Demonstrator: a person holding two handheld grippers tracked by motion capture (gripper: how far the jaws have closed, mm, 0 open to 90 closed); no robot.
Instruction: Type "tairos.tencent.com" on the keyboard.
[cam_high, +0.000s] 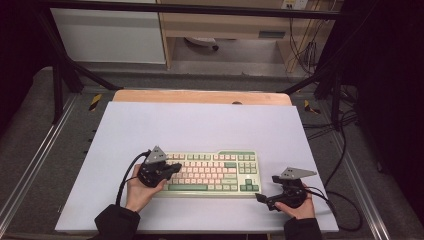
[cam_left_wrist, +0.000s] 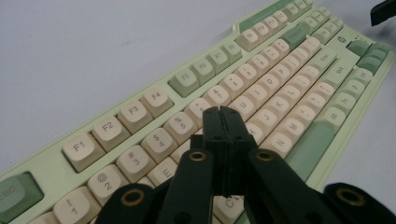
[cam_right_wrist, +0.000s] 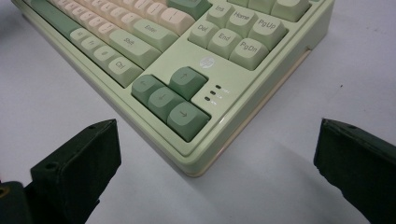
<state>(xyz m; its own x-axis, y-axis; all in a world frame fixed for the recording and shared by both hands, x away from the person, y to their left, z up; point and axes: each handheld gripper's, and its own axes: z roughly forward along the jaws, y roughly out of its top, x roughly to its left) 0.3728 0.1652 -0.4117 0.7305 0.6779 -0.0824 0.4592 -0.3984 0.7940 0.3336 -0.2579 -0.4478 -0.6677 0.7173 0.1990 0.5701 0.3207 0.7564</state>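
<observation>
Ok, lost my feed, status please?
Left gripper shut, over pale green and cream keyboard. Right gripper open, off its arrow-key corner. Nothing in the way.
</observation>
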